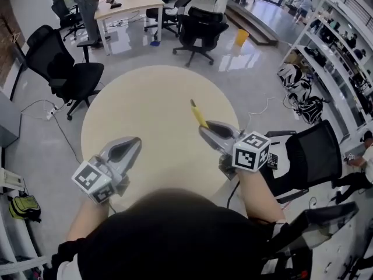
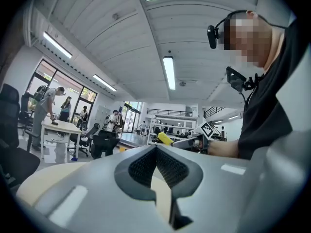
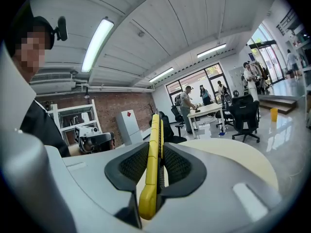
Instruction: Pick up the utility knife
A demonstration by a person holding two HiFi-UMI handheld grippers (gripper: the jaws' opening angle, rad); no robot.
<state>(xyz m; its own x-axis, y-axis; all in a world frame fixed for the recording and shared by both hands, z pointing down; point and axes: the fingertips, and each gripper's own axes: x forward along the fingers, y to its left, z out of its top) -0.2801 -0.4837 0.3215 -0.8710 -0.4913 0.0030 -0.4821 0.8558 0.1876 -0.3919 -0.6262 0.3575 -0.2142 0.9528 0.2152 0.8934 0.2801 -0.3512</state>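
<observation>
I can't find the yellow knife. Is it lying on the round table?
No, the utility knife is clamped between the jaws of the right gripper, up off the table.

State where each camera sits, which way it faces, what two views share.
Head view: on the head, facing steeply down at the round table; forearms, left gripper, right gripper show.
Left gripper view: rides the left gripper, facing level across the table; shut jaws, person's torso.
Right gripper view: rides the right gripper, looking along jaws clamping the utility knife.
Shared: all show the utility knife.
</observation>
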